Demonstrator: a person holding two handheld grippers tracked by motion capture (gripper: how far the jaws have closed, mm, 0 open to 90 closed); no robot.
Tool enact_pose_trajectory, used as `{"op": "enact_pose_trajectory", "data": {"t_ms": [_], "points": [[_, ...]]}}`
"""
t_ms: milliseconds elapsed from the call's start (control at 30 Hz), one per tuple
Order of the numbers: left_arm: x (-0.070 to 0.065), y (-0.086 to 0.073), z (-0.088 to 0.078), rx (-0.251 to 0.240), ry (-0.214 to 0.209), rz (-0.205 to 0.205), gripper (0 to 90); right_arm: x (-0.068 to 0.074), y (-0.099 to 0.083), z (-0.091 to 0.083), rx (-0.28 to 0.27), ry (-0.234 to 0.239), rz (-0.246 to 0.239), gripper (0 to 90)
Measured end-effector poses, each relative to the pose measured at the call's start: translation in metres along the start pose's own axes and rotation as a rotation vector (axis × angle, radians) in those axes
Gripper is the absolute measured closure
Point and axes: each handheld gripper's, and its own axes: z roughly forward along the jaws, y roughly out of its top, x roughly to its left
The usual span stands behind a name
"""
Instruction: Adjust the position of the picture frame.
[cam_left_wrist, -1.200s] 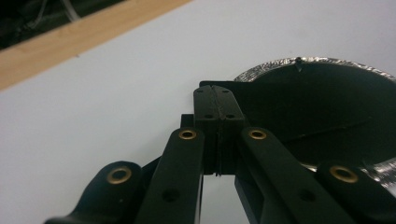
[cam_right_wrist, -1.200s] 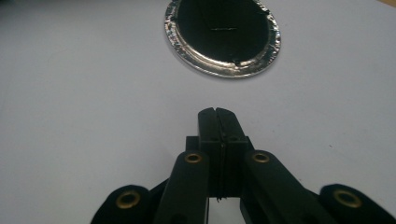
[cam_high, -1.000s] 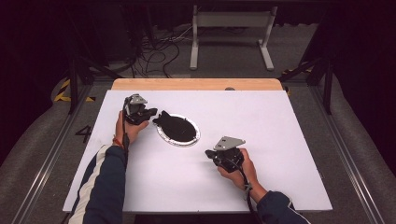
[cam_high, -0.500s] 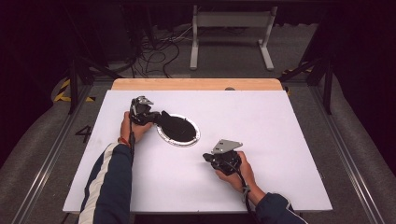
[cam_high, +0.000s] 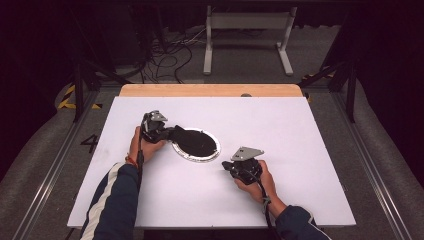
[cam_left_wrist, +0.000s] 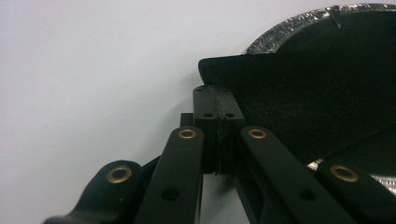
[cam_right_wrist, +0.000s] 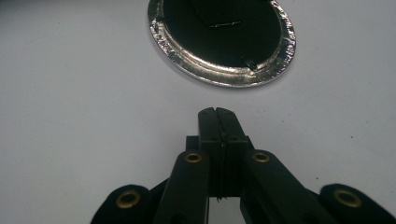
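Observation:
A round silver-rimmed plate (cam_high: 199, 159) lies on the white table, left of centre, with a black cloth (cam_high: 196, 143) over it. My left gripper (cam_high: 170, 133) is at the plate's left edge, shut on the cloth's near edge, which is lifted and stretched off the rim toward me. In the left gripper view the jaws (cam_left_wrist: 218, 89) are pressed together under the curled cloth (cam_left_wrist: 303, 107), beside the foil-like rim (cam_left_wrist: 280, 32). My right gripper (cam_high: 226, 168) rests on the table just right of the plate, shut with nothing in it. In its own view the shut tips (cam_right_wrist: 218, 112) point at the plate rim (cam_right_wrist: 219, 78) and cloth (cam_right_wrist: 219, 23).
The white table top (cam_high: 300, 150) has a wooden strip (cam_high: 210, 90) along its far edge. Beyond it are a floor with cables (cam_high: 170, 50) and a white stand (cam_high: 247, 30). Metal rails (cam_high: 55, 160) run along both sides of the table.
My left gripper has shifted slightly toward the plate, still holding the cloth's edge. The right gripper has barely moved.

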Motion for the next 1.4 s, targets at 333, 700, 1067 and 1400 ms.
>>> {"op": "enact_pose_trajectory", "data": {"t_ms": [333, 700, 1067, 1400], "points": [[-0.02, -0.009, -0.008, -0.006, -0.033, 0.037, 90.0, -0.004, -0.003, 0.002, 0.018, 0.018, 0.017, 90.0], [-0.058, -0.022, -0.021, 0.001, -0.107, 0.128, 90.0, -0.008, -0.008, 0.001, 0.048, 0.033, -0.005, 90.0], [-0.078, -0.032, -0.028, -0.016, -0.158, 0.135, 90.0, -0.018, -0.016, -0.01, 0.052, 0.016, 0.005, 90.0], [-0.087, -0.036, -0.031, -0.011, -0.223, 0.109, 90.0, -0.023, -0.018, -0.013, 0.056, -0.02, 0.017, 90.0]]}}
